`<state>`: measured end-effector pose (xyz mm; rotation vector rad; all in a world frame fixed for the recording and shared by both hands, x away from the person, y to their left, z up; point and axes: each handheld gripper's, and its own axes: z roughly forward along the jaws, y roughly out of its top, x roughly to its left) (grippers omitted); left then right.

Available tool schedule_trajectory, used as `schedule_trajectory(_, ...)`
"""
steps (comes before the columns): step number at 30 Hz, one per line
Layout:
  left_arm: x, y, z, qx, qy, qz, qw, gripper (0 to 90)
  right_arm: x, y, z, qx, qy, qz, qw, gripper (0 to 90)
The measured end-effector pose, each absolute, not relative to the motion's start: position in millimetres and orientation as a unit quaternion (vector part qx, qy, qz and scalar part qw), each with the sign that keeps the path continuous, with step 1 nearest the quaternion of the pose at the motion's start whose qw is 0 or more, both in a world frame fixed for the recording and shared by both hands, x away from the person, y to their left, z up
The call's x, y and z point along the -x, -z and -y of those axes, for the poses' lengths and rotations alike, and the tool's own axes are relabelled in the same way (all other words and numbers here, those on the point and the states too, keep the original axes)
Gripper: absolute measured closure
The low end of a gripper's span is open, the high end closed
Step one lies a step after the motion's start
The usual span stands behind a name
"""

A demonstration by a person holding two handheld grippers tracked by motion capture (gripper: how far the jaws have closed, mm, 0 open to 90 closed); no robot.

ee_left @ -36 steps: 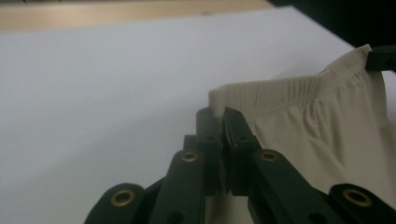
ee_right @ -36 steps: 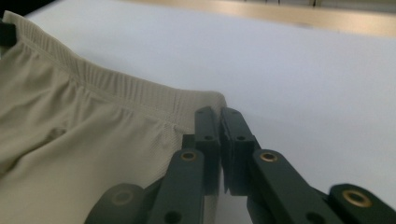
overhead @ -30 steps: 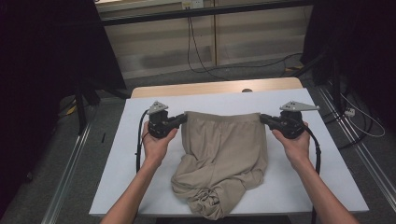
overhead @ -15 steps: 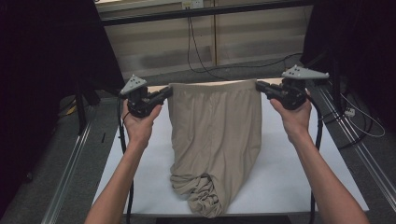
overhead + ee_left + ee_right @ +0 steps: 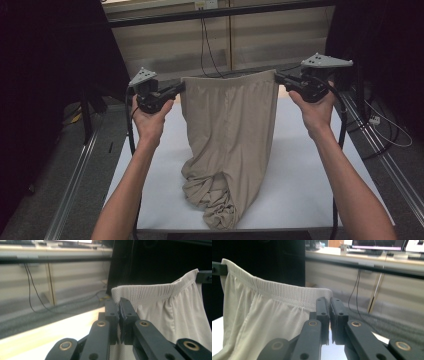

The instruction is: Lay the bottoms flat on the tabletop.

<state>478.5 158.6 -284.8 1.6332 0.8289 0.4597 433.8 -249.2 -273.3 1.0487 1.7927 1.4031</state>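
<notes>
above the white table (image 5: 310, 165), both tongs, left (image 5: 181, 89) and right (image 5: 278, 78), clamp the beige shorts (image 5: 227, 135) by the waistband corners, hem bunched on the table, likely needing a shake-out before laying flat.

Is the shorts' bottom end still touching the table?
Touching. The high view shows the shorts hanging from both grippers, their bunched lower end resting on the table.

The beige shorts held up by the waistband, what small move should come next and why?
Probably lift both a little higher. The left gripper and right gripper pinch the waistband ends of the beige shorts, but the legs lie bunched on the white table, so the shorts don't yet hang free.
</notes>
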Motion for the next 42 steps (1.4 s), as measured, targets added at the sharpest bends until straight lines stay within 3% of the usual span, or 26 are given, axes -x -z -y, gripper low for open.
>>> schedule_trajectory(9, -517, 319, -146, -0.705, -0.173, -0.387, 0.569, 86.5, -472, 305, 258, -0.433, -0.518, -0.678, 0.292, 86.0)
schedule_trajectory(33, -564, 390, -132, -0.733, -0.14, -0.447, 0.493, 85.3, -524, 385, 240, -0.498, -0.437, -0.697, 0.275, 85.7)
schedule_trajectory(34, -565, 393, -132, -0.731, -0.142, -0.451, 0.491, 82.5, -525, 387, 240, -0.498, -0.434, -0.7, 0.272, 84.3)
schedule_trajectory(35, -565, 394, -133, -0.729, -0.143, -0.457, 0.489, 74.1, -526, 390, 238, -0.497, -0.429, -0.705, 0.268, 81.0)
schedule_trajectory(37, -564, 395, -132, -0.723, -0.148, -0.472, 0.481, 48.6, -525, 394, 237, -0.501, -0.43, -0.702, 0.268, 67.1)
schedule_trajectory(38, -563, 396, -132, -0.729, -0.152, -0.468, 0.476, 42.3, -524, 395, 237, -0.503, -0.429, -0.701, 0.268, 60.2)
schedule_trajectory(40, -557, 396, -130, -0.742, -0.156, -0.453, 0.469, 40.6, -521, 398, 237, -0.506, -0.425, -0.702, 0.267, 55.1)
schedule_trajectory(42, -551, 396, -130, -0.745, -0.157, -0.445, 0.471, 31.4, -513, 402, 237, -0.5, -0.431, -0.706, 0.255, 49.6)
